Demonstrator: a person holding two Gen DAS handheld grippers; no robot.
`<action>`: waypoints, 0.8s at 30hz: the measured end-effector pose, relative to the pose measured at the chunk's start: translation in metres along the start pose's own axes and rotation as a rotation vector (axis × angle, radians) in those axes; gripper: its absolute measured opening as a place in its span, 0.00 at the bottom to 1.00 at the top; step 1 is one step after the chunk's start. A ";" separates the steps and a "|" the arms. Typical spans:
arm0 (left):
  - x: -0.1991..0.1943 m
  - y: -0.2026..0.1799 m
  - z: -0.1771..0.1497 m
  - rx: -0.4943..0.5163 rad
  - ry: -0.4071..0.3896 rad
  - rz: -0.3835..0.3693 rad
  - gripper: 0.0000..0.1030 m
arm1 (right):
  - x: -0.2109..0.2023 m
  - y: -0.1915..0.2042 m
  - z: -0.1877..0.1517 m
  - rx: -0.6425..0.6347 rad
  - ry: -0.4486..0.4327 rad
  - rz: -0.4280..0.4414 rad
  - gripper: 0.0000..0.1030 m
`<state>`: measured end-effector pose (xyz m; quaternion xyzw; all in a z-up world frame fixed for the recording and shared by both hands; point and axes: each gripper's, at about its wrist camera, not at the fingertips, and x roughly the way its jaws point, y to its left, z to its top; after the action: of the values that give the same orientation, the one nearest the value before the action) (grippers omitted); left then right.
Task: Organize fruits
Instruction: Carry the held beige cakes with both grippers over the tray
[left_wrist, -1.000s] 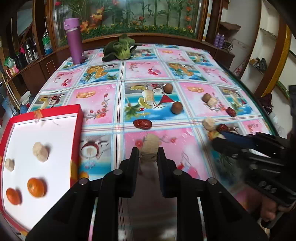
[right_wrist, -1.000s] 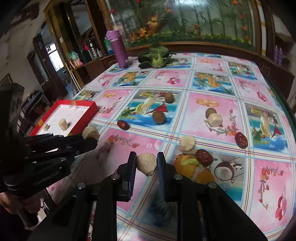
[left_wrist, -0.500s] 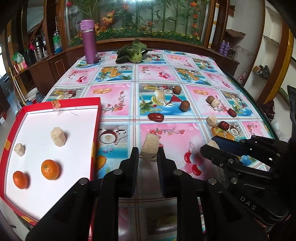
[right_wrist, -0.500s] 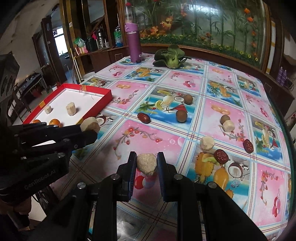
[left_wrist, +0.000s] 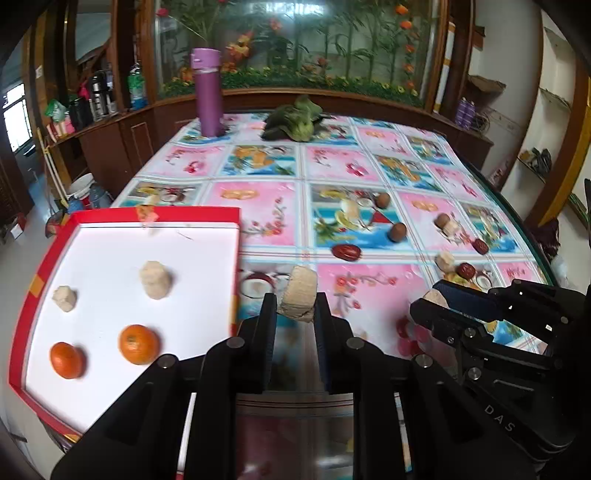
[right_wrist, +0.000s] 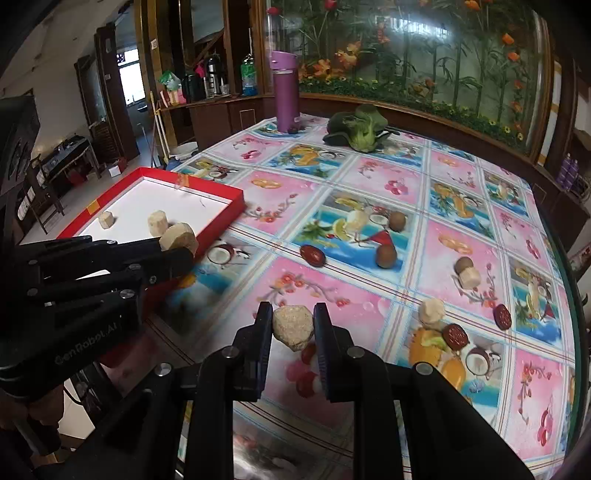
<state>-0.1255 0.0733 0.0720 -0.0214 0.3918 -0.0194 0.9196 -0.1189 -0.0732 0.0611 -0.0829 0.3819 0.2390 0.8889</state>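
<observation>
While the left gripper (left_wrist: 294, 306) clamps a pale fruit chunk (left_wrist: 299, 293) just beside the red tray (left_wrist: 155, 215) holding two oranges (left_wrist: 138, 344), the right gripper (right_wrist: 293, 326) pinches another pale chunk (right_wrist: 293, 326) above the patterned tablecloth (right_wrist: 369, 177).

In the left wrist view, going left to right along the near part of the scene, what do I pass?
Left orange → second orange, both in the red tray → beige chunk held in the left gripper → right gripper, gripping another beige piece.
</observation>
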 end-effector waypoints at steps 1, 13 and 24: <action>-0.002 0.003 0.000 -0.004 -0.008 0.009 0.21 | 0.001 0.002 0.002 -0.002 0.000 0.007 0.20; -0.014 0.052 -0.002 -0.072 -0.058 0.106 0.21 | 0.010 0.040 0.033 -0.033 -0.016 0.070 0.20; -0.019 0.087 -0.009 -0.122 -0.069 0.177 0.21 | 0.026 0.082 0.054 -0.068 -0.010 0.148 0.20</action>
<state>-0.1434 0.1608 0.0744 -0.0434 0.3608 0.0863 0.9276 -0.1087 0.0258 0.0826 -0.0835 0.3743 0.3172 0.8674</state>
